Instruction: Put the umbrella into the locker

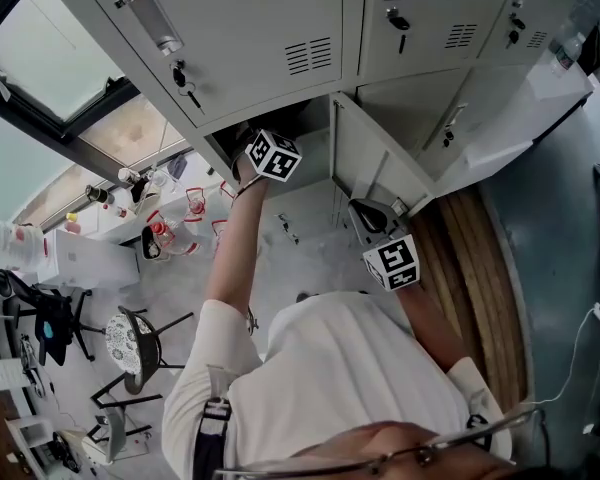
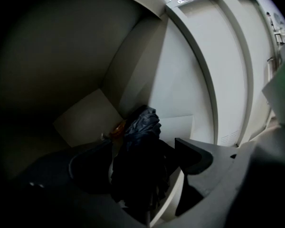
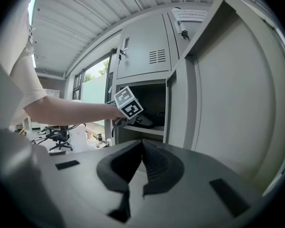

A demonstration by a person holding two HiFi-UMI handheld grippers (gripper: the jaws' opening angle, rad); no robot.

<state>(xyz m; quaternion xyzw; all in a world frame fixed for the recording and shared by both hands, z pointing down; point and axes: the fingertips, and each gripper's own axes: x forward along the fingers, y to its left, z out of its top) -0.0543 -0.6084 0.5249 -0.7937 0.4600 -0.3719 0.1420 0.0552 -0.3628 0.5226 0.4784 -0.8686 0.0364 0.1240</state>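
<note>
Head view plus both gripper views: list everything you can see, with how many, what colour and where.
Lockers: several, grey, across the top of the head view; one compartment open.
Locker door: one, grey, swung open to the right of that compartment.
Umbrella: one, dark, folded, inside the open compartment.
Chairs: at least two, black, lower left of the head view.
Small containers: several, clear and red, on the white table at left.
Window: one, dark frame, upper left.
Left gripper: one, dark jaws apart either side of the umbrella.
Right gripper: one, dark jaws together, empty, outside by the door.
</note>
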